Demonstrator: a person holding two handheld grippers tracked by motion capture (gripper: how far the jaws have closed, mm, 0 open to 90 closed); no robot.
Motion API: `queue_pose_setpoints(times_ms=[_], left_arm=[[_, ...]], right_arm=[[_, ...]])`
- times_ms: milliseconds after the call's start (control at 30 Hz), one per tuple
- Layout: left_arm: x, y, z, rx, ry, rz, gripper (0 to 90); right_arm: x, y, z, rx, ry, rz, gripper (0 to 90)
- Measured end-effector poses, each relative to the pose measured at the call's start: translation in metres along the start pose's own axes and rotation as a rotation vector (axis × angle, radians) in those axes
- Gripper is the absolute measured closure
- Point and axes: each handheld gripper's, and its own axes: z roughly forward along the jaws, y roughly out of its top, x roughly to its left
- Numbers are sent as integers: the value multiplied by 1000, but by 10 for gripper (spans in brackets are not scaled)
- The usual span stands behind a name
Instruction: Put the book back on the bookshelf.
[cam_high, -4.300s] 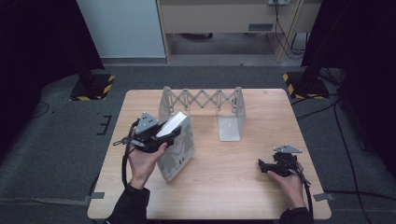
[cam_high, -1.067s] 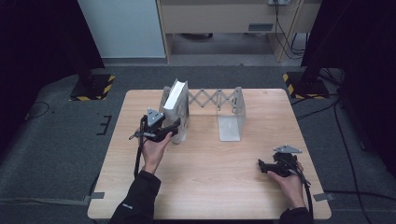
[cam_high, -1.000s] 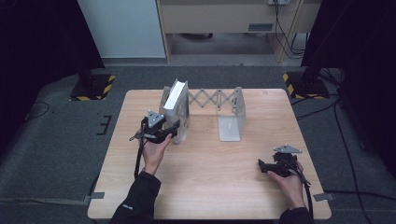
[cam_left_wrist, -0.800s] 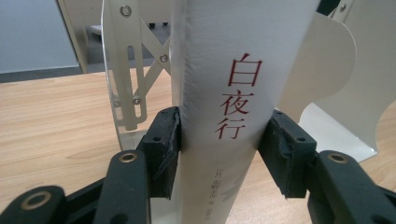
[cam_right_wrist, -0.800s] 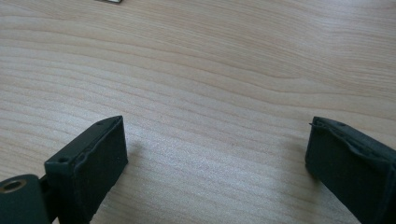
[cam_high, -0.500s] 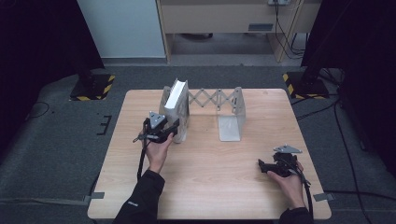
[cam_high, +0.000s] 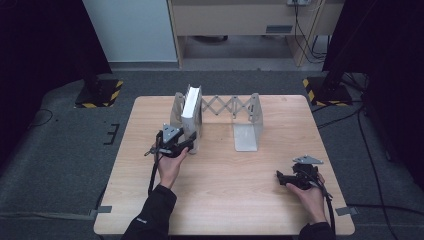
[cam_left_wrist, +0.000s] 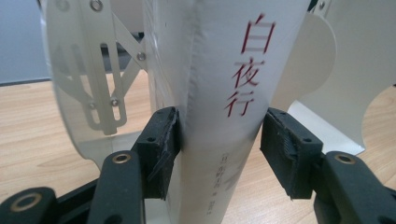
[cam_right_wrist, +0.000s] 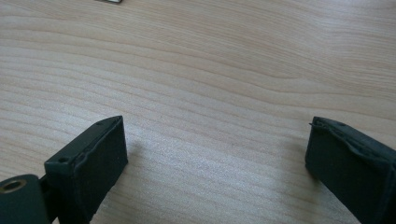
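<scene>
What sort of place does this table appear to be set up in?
Probably a lab or recording studio: a bare wooden table on grey carpet, hazard-striped stand bases at both sides, dark curtains, and cables trailing from a bench behind.

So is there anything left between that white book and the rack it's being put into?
Nothing visible. The white book already stands upright inside the folding rack, against its left end plate. The left gripper has its jaws at either side of the spine; they have just been opening, with a small gap at one pad.
</scene>
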Motion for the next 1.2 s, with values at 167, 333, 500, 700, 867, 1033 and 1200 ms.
queue_pose_setpoints(times_ms=[167, 333, 500, 700, 867, 1033, 1200], left_arm=[[1, 0, 5, -5, -9, -37, 450], [-2, 1, 10, -13, 0, -46, 444], [-2, 2, 13, -8, -7, -40, 437], [-2, 2, 13, -7, -18, -48, 424], [-2, 1, -2, 0, -60, -53, 349], [2, -6, -25, 42, -82, -39, 316], [9, -21, -44, 114, -78, 3, 271]], right_arm=[[0, 0, 0, 0, 0, 0, 59], [0, 0, 0, 0, 0, 2, 60], [0, 0, 0, 0, 0, 2, 60], [0, 0, 0, 0, 0, 2, 60], [0, 0, 0, 0, 0, 2, 60], [0, 0, -2, -3, -12, -10, 71], [-5, 2, -12, -48, -25, -3, 70]])
